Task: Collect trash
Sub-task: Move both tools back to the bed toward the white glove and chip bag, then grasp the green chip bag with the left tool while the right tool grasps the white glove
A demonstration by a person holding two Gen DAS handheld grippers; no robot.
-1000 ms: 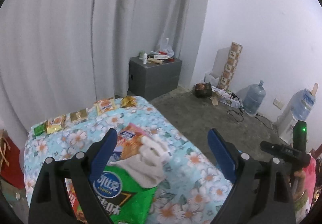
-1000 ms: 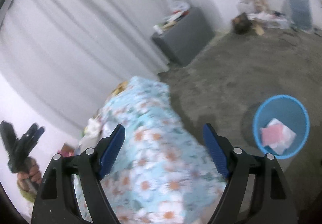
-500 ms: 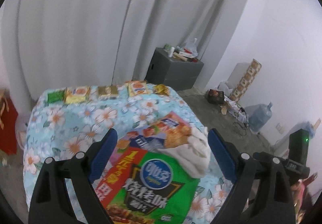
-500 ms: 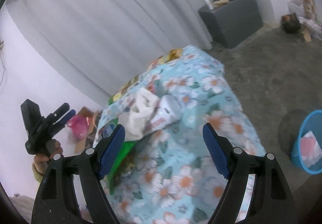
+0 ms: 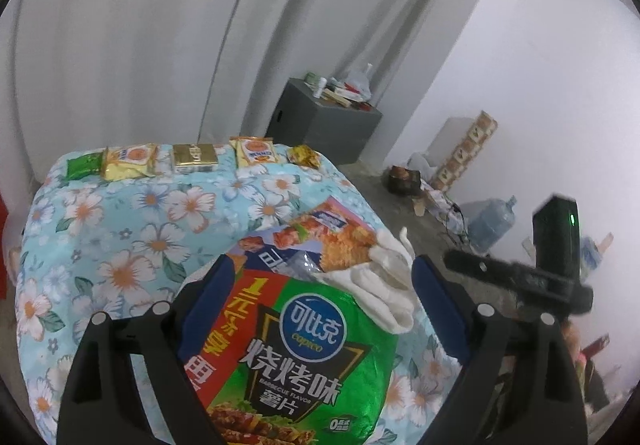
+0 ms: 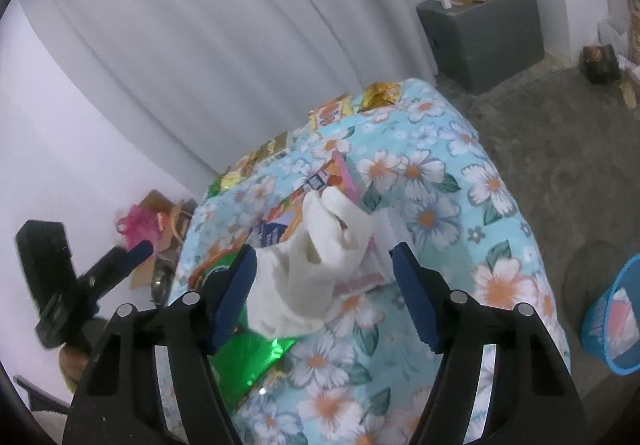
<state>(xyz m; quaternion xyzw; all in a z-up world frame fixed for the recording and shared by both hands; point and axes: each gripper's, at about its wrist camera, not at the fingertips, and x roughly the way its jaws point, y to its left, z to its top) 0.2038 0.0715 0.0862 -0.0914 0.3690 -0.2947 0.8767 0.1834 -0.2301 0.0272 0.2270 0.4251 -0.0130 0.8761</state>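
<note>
Some pink-and-white trash already lies in the blue bin point(image 6: 616, 315) at four o'clock, but the white crumpled tissue point(image 6: 316, 265) and green chip bag point(image 5: 296, 357) remain on the floral table point(image 5: 132, 245) – the right gripper point(image 6: 320, 285) closing around the tissue without pinching yet, the left gripper point(image 5: 316, 309) wide over the bag – so most collecting seems left

Both tongs have swung over the table; the right tongs point(image 6: 324, 285), closing, now straddle the white cloth point(image 6: 316, 261).
</note>
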